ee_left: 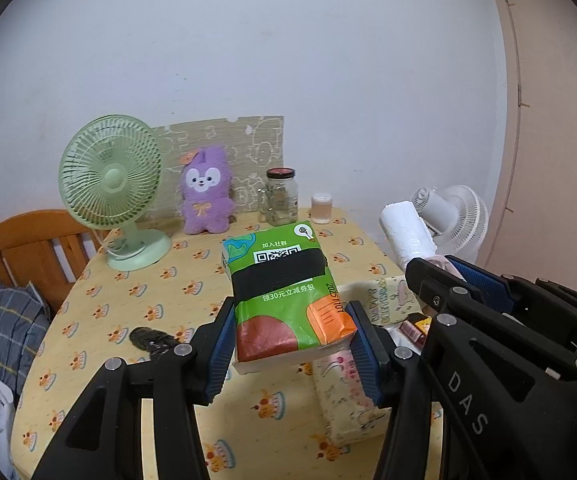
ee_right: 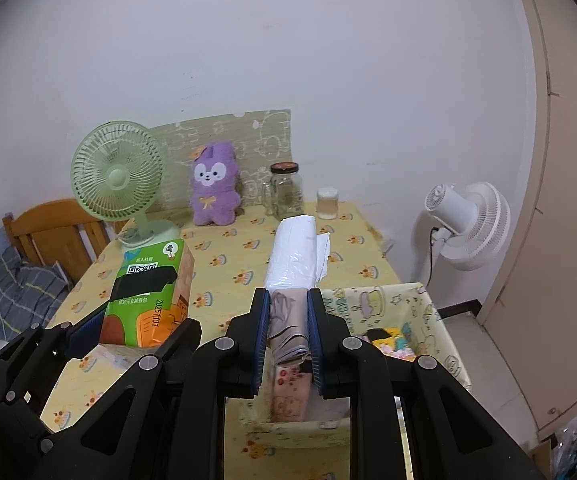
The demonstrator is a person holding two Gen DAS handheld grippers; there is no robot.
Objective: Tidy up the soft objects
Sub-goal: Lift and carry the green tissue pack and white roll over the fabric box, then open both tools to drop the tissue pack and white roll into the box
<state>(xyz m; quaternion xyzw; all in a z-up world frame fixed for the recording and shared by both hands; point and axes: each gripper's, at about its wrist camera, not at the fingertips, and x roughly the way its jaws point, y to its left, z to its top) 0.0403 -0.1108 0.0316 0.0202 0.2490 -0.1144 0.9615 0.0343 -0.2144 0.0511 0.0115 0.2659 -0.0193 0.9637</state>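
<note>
My left gripper (ee_left: pixel 292 346) is shut on a green and orange tissue pack (ee_left: pixel 288 292), which hangs above the yellow tablecloth; the same tissue pack (ee_right: pixel 146 292) shows at the left in the right wrist view. My right gripper (ee_right: pixel 288 334) is shut on a roll of plastic bags (ee_right: pixel 292 264), pinkish-grey at the pads and white at the far end. This roll (ee_left: pixel 406 234) also rises at the right in the left wrist view. Below the right gripper lies an open patterned fabric box (ee_right: pixel 444 320) with small items inside. A purple plush toy (ee_left: pixel 207 192) leans at the table's back.
A green desk fan (ee_left: pixel 114 190) stands back left, with a glass jar (ee_left: pixel 282 196) and a small cup (ee_left: pixel 322 208) beside the plush. A black object (ee_left: pixel 150 338) lies on the table (ee_left: pixel 100 308). A wooden chair (ee_left: pixel 36 248) is at the left, a white floor fan (ee_right: pixel 468 224) at the right.
</note>
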